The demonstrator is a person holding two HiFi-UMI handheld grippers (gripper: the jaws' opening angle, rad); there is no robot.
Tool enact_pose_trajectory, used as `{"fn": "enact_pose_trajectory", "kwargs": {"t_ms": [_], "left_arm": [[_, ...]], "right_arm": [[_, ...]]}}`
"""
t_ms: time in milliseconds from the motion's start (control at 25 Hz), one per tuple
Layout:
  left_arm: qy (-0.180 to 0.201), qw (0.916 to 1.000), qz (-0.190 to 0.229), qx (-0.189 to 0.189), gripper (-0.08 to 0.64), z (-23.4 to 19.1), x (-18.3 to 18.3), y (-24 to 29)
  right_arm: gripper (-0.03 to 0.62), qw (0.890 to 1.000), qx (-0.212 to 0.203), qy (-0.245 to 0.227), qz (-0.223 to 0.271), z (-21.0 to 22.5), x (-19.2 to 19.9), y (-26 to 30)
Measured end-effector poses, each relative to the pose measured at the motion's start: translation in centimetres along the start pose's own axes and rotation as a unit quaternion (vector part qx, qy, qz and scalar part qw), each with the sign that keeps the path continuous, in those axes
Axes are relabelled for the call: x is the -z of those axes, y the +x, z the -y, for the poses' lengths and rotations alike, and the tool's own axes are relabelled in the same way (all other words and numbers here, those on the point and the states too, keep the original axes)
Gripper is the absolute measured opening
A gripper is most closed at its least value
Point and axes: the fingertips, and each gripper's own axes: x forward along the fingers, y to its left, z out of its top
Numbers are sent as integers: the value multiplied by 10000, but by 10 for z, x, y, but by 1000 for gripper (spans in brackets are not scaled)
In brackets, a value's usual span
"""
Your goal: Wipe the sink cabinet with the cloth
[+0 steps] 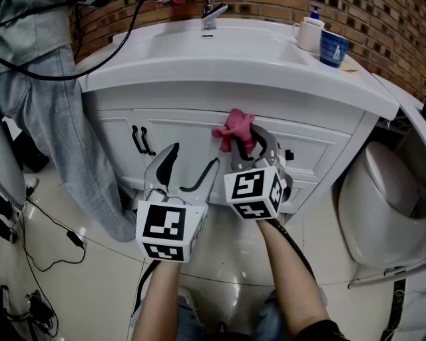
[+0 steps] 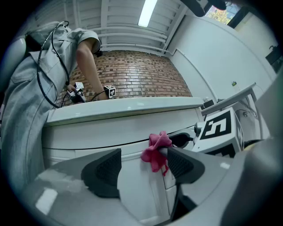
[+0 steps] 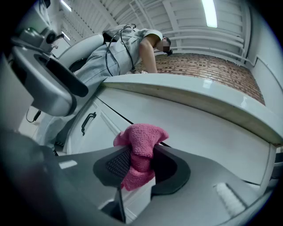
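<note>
A crumpled pink cloth (image 1: 234, 129) is pinched in my right gripper (image 1: 247, 141), whose jaws are shut on it. The cloth (image 3: 139, 152) bunches up above the pads and sits against or just off the white sink cabinet (image 1: 193, 143), near the top of a door panel under the countertop edge. My left gripper (image 1: 190, 170) is open and holds nothing, a little lower and to the left, in front of the cabinet door. In the left gripper view the cloth (image 2: 155, 149) shows just beyond the right pad.
Black door handles (image 1: 140, 140) sit left of my left gripper. A person in grey clothes (image 1: 46, 100) stands at the cabinet's left. On the countertop are a faucet (image 1: 212, 14), a white cup (image 1: 307, 33) and a blue cup (image 1: 333, 48). A toilet (image 1: 379, 206) stands at the right. Cables trail over the floor (image 1: 40, 246).
</note>
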Motion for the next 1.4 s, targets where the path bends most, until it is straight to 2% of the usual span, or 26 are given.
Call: {"fn": "enact_pose_trajectory", "kwargs": {"t_ms": [120,200,360,520,720,840,920,1040,1120,1280,1400], "left_arm": [[-179,9997,188,39,333,-9,-7,9],[-178,9993,338,40,333,-8,-14,13],[-231,9991,244,270,333,10,-1,26],[-196,9987,181,425,333,22,6,35],[-332,9982,210,460,333,25,8,42],[-369,9979,269,467,333,25,5,44],[-296,9983,256,436,333,23,6,42],[-239,9989,173,365,333,18,13,39],[-253,9990,161,321,333,11,14,38],[-442,9987,231,97,333,-13,14,32],[-754,9969,194,-104,333,-32,21,26]], "right_arm": [[129,10000,-16,43,58,8,-16,15],[127,9999,6,108,22,13,-13,16],[126,9987,293,366,-211,41,15,0],[126,9940,716,696,-437,92,45,-28],[124,9824,1382,1022,-728,166,86,-70],[124,9704,1842,1334,-814,206,109,-92],[124,9615,2075,1611,-805,220,120,-101],[121,9576,2232,1608,-856,218,121,-103],[121,9644,1965,1607,-747,197,107,-93],[121,9900,481,1306,-209,92,49,-41],[121,9926,-285,1183,-26,25,24,-9]]}}
